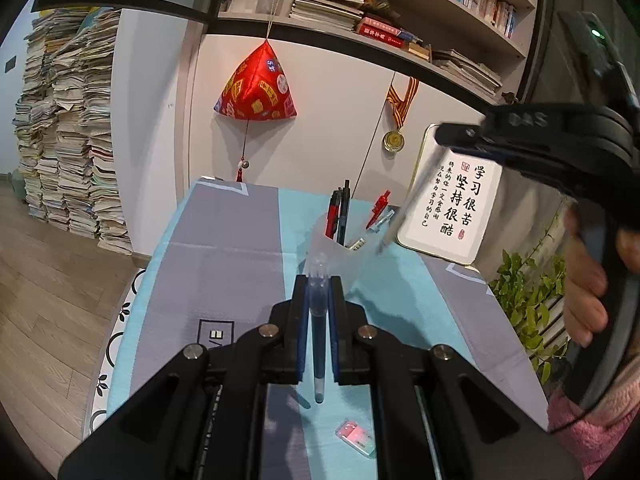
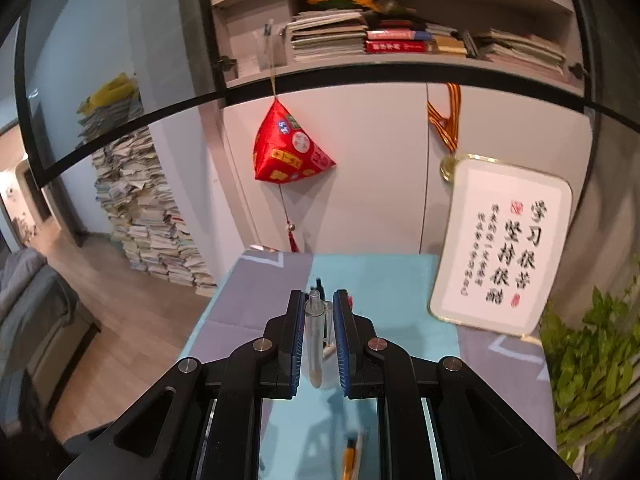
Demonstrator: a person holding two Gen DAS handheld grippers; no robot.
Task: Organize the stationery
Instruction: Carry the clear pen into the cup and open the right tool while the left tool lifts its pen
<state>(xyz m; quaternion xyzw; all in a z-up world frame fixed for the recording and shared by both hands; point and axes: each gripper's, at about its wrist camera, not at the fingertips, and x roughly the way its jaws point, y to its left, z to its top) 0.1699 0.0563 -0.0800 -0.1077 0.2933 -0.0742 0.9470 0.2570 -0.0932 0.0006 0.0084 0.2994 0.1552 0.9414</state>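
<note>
My left gripper [image 1: 319,286] is shut on a blue pen with a clear cap [image 1: 319,320], held upright above the table. Just beyond it stands a translucent pen cup [image 1: 338,258] with several red, black and clear pens in it. My right gripper [image 2: 319,300] holds a clear pen [image 2: 313,332] between its pads, a small gap showing on the pen's right side. In the left wrist view the right gripper [image 1: 448,136] hangs above and right of the cup, with the blurred clear pen [image 1: 404,208] slanting down to the cup's rim. A pink-green eraser [image 1: 355,437] and an orange pen [image 2: 349,458] lie on the cloth.
The table wears a teal and grey cloth [image 1: 224,240]. A framed calligraphy board [image 1: 456,200] leans at the back right. A red hanging ornament [image 1: 256,88] and a medal [image 1: 394,140] hang on the white cabinet. A green plant [image 1: 532,304] stands right; paper stacks [image 1: 68,128] stand left.
</note>
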